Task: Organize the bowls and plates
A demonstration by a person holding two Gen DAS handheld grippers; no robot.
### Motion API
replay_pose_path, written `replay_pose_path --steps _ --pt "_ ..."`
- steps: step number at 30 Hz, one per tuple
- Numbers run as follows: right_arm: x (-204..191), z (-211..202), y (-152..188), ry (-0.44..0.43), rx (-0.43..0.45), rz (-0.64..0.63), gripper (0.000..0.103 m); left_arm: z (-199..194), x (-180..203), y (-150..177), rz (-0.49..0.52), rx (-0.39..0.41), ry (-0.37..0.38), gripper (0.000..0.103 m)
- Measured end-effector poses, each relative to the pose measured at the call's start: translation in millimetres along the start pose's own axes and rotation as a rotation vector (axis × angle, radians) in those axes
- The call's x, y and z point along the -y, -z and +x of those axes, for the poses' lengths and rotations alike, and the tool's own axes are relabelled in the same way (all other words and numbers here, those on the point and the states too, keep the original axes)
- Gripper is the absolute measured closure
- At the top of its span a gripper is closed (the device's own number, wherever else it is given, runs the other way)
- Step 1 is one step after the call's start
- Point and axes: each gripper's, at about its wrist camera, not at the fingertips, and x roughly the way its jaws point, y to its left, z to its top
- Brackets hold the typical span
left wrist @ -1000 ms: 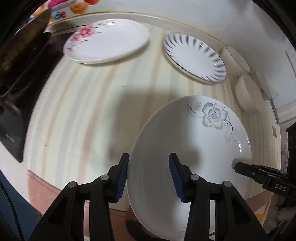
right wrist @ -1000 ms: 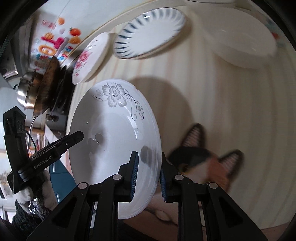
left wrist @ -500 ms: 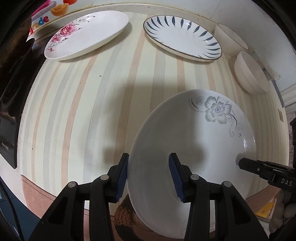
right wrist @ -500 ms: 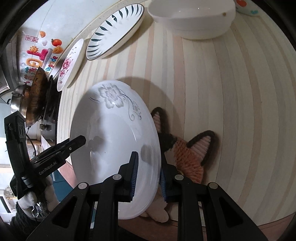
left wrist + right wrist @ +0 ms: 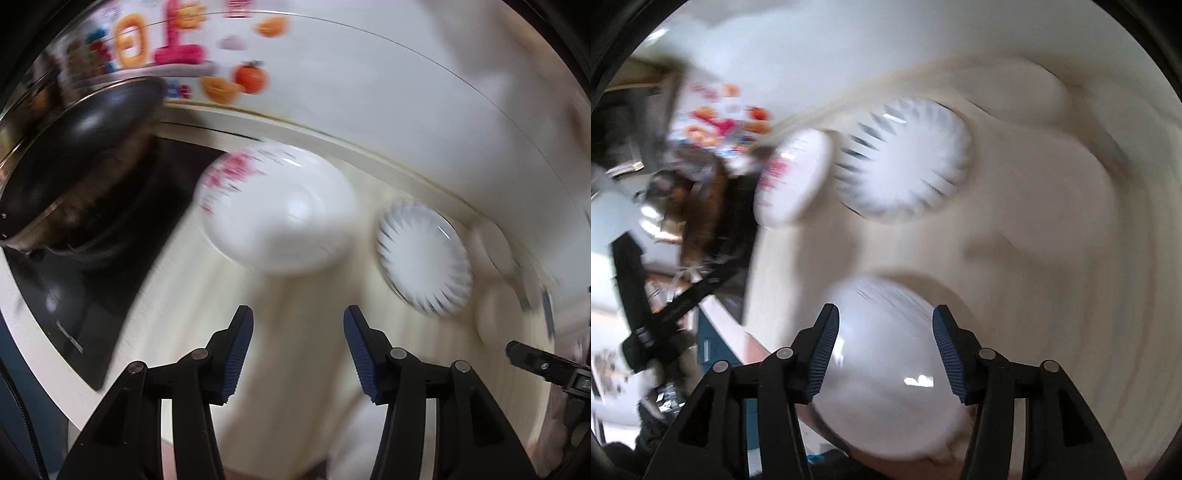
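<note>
Both views are motion-blurred. My left gripper [image 5: 298, 354] is open and empty above the striped counter, short of a pink-flowered plate [image 5: 275, 212]. A blue-rayed plate [image 5: 424, 258] lies to its right. My right gripper [image 5: 885, 354] is open; the grey-flowered white plate [image 5: 886, 373] lies flat below and between its fingers, near the counter's front edge, and I cannot tell whether they touch it. The pink-flowered plate [image 5: 792, 181] and the blue-rayed plate [image 5: 905, 162] lie further back. The left gripper's body [image 5: 665, 310] shows at the left.
A dark pan [image 5: 74, 162] sits on a black cooktop [image 5: 85, 295] at the left. Pale bowls [image 5: 498, 317] stand at the right by the wall. A large pale bowl [image 5: 1052, 199] is at the right. The right gripper's tip [image 5: 543, 363] shows at the right edge.
The right gripper has opened and let go of the grey-flowered plate, which now lies on the counter. Both grippers have swung up and away; the left points toward the pink-flowered plate.
</note>
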Motion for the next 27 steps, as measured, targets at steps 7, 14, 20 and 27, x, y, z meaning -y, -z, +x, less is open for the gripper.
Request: replay_pose_path --steps 7,14,20,27 --pt "-63.5 94.0 -118.9 -0.049 -0.012 -0.12 0.047 55.4 -49.5 -43.3 -0.138 -0.024 -0.096 0.054" --pt "-81.6 182.1 -189.3 -0.028 -0.046 -0.156 0.047 98.9 -66.8 -64.6 -0.162 -0.058 -0.146 0.054" --pt "-79.7 235.1 -217.2 -0.028 -0.065 -0.112 0.058 121.7 -67.6 -70.5 -0.147 -0.093 -0.142 0.054" --pt "-71.0 260.9 -227.2 -0.063 -0.06 -0.048 0.083 122.1 -74.6 -67.4 -0.16 -0.051 -0.163 0.071"
